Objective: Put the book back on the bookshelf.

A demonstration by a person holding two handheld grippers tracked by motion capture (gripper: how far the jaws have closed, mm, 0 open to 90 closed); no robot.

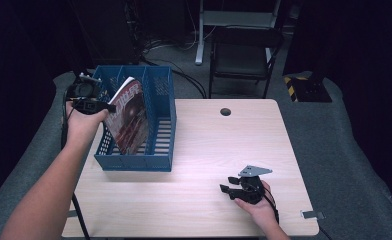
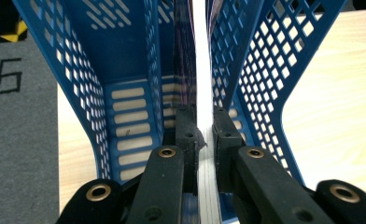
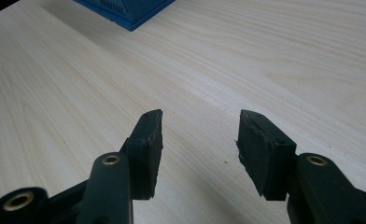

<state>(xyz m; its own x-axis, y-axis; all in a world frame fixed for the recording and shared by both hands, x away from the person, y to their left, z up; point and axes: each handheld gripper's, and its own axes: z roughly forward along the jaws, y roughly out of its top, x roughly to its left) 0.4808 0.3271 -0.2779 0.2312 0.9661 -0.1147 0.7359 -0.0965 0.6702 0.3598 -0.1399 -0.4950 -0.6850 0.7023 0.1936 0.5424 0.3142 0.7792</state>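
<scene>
The magazine (image 1: 129, 117) you are working with stands tilted inside the blue file rack (image 1: 159, 150), in one of its middle compartments, its top edge leaning toward your left. Your left tool (image 1: 101, 105) is clamped on that upper edge, and the left gripper view has the pages pinched between its pads (image 2: 186, 135). The rack sits at the far left of the surface (image 1: 209, 150). Your right tool (image 1: 227, 186) rests low over the near right of the surface, its jaws wide with nothing between them.
</scene>
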